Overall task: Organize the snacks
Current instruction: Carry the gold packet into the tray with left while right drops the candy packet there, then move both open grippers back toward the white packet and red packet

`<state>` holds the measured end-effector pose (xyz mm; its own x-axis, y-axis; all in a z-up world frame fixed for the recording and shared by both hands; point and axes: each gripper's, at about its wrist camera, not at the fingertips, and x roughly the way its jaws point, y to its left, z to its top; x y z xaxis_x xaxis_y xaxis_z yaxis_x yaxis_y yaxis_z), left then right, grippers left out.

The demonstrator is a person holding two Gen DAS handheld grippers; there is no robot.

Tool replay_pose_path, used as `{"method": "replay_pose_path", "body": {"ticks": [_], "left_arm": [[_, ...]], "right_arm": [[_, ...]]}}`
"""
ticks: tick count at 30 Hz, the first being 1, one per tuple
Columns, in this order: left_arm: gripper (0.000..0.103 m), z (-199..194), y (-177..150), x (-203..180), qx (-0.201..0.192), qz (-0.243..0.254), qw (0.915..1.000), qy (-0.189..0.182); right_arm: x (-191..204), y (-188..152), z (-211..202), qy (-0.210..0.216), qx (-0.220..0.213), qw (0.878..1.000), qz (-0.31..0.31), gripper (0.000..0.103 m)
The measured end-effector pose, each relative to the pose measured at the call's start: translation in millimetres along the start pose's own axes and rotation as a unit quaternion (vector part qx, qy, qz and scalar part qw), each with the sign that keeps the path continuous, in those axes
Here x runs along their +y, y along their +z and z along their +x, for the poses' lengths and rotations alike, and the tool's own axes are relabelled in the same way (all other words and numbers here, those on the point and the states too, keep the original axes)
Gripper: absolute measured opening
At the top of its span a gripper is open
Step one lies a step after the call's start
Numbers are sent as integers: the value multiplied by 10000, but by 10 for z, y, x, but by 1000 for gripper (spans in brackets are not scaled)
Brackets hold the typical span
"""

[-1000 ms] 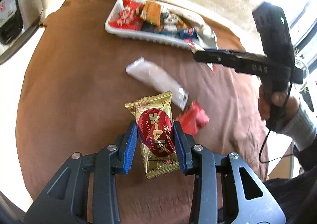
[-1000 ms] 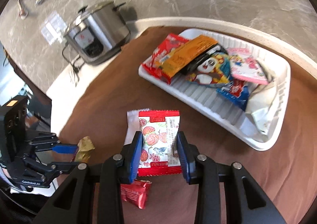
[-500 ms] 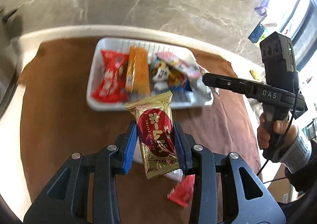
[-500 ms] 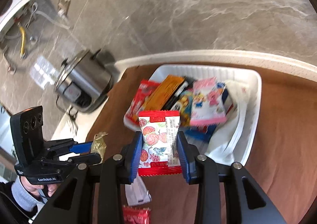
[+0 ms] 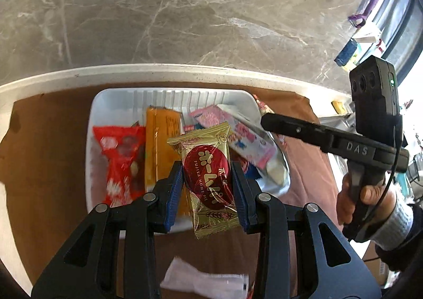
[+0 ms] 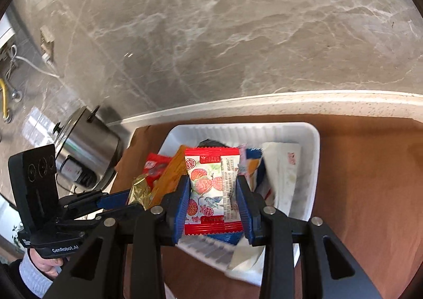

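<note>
So both grippers are loaded up and hanging over the white tray point(image 5: 169, 94) at the same time. The left gripper point(image 5: 207, 180) has its blue pads pinched narrow on a gold Fujiya Home Pie packet point(image 5: 208, 180), the one with the big red oval on the front. The packet stands upright between the pads, top edge poking out past the fingertips, and it sits above the near half of the tray.

The right gripper point(image 6: 213, 193) is clamped the same way on a red and white candy packet point(image 6: 212, 188) with strawberry-looking fruit printed on it, held upright over the middle of the tray.

Inside the tray there's already a pile: a red snack bag point(image 5: 120, 161) on the left side, a long orange wrapper point(image 5: 161, 145) just beside it, a pink and white packet point(image 5: 238, 135) leaning toward the right end, plus some blue wrapper bits point(image 6: 253, 166) and a white pouch point(image 6: 284, 174) lying along the right wall in the right wrist view. Stuff overlaps a lot, so I can't tell exactly what's underneath.

The tray sits on a brown cloth point(image 5: 47, 140) near the far edge of a white round table point(image 5: 79, 74). A clear whitish wrapper point(image 5: 201, 277) lies on the cloth on the near side of the tray, a bit blurry. Off to the left in the right wrist view there's a stainless rice cooker point(image 6: 87, 148) on the table, well apart from the tray.
</note>
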<state>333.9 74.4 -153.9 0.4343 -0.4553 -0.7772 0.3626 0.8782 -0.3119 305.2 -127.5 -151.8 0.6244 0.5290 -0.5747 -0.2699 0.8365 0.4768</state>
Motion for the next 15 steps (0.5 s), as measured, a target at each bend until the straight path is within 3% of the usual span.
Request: {"method": "replay_pose_path", "body": {"ticks": [5, 8, 10, 15], "left_arm": [[35, 231, 123, -8, 7, 79, 10000, 49], [45, 324, 180, -5, 2, 130, 9997, 185], [49, 326, 182, 0, -60, 137, 9996, 232], [51, 258, 197, 6, -197, 133, 9993, 277]], "right_arm": [[-43, 31, 78, -257, 41, 9996, -58, 41], [-14, 37, 35, -339, -47, 9992, -228, 43], [7, 31, -22, -399, -120, 9986, -339, 49], [100, -6, -183, -423, -211, 9971, -595, 49]]}}
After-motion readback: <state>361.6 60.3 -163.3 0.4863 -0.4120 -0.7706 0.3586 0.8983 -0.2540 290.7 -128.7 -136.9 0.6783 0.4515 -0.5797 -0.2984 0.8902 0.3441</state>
